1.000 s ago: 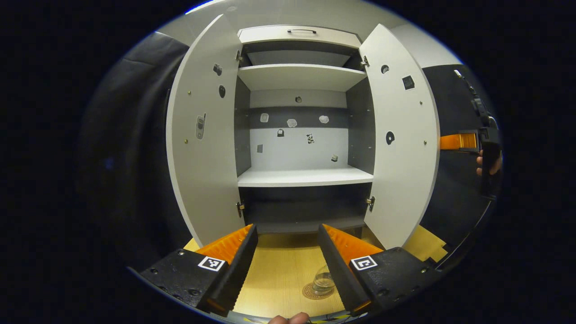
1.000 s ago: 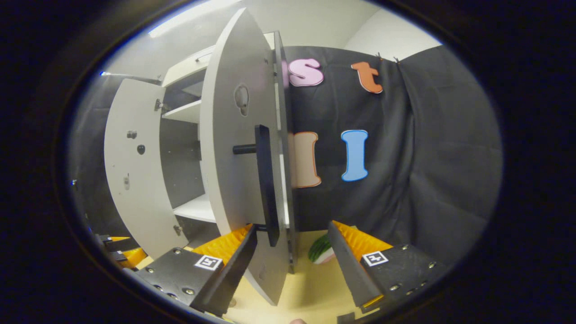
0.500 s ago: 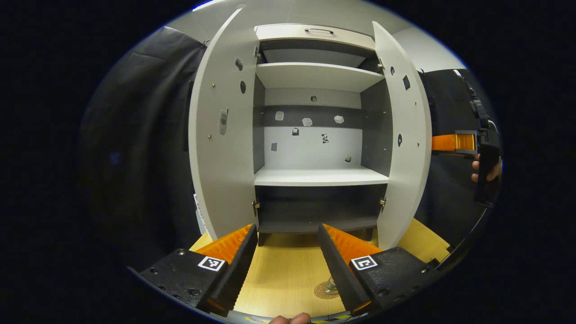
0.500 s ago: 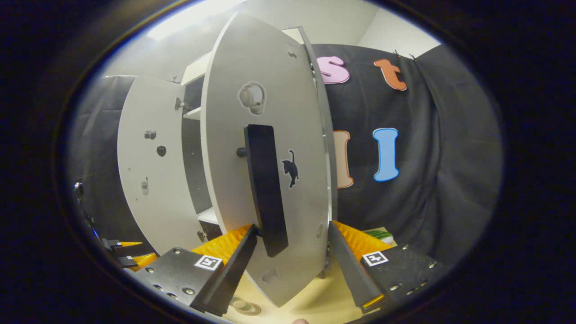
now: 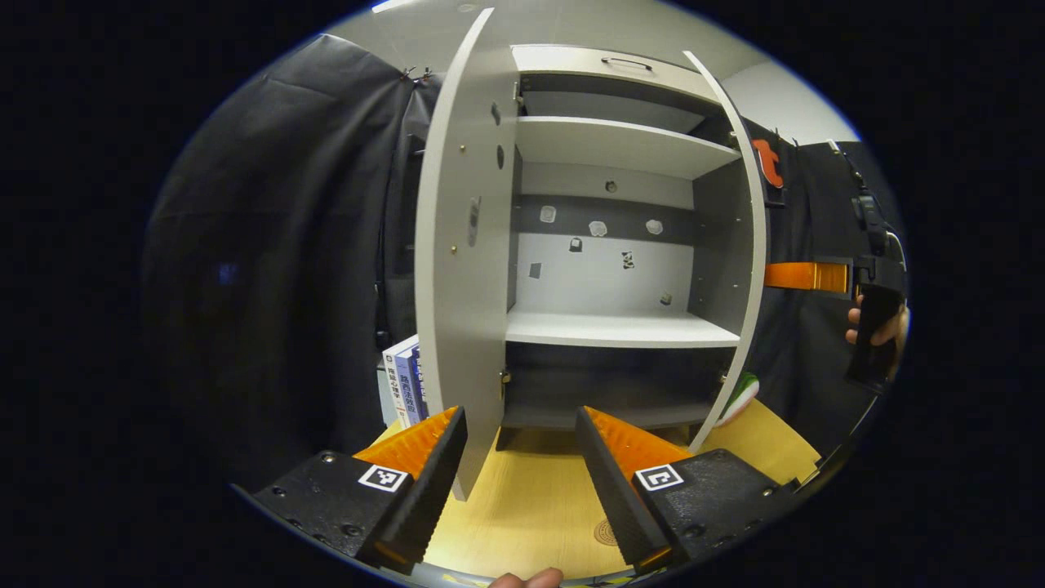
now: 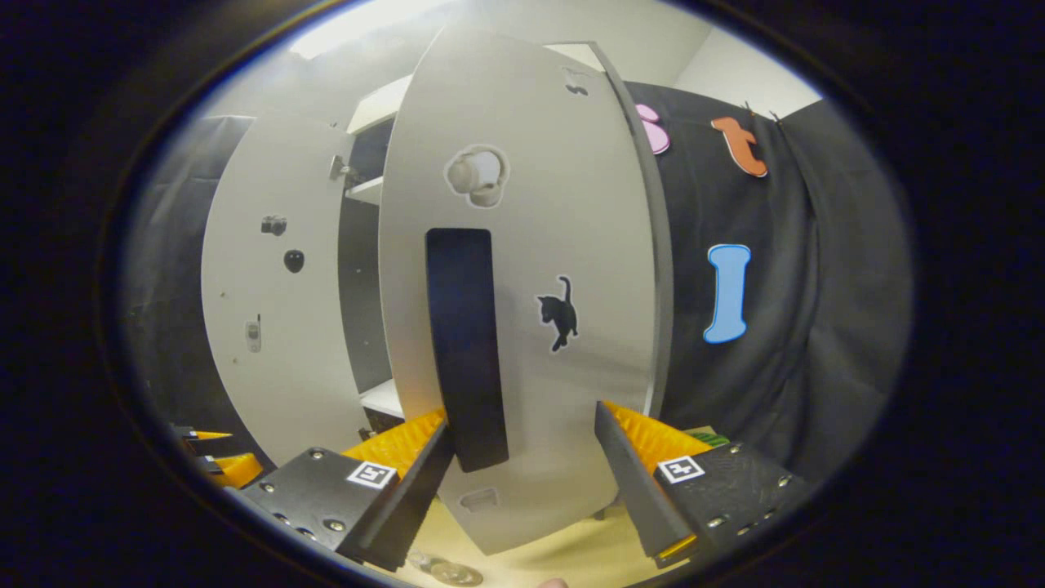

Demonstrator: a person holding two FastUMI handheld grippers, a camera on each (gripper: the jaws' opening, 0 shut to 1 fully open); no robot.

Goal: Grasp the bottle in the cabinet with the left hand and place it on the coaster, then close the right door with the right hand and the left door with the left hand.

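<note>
Left gripper (image 5: 521,457): fingers spread, nothing between them, held low over the wooden table (image 5: 522,506), facing the open cabinet (image 5: 620,327). Left door (image 5: 461,269) stands edge-on just past its left finger. Coaster (image 5: 606,532) on the table beside its right finger; the bottle cannot be made out there.

Right gripper (image 6: 522,465): fingers spread, empty, close against the outer face of the right door (image 6: 531,269). Door's dark handle (image 6: 465,343) hangs just above its left finger. Books (image 5: 404,384) stand left of the cabinet.

The right door (image 6: 522,327) stands close in front of the right gripper (image 6: 522,482); its black handle (image 6: 465,343) blocks the way.
</note>
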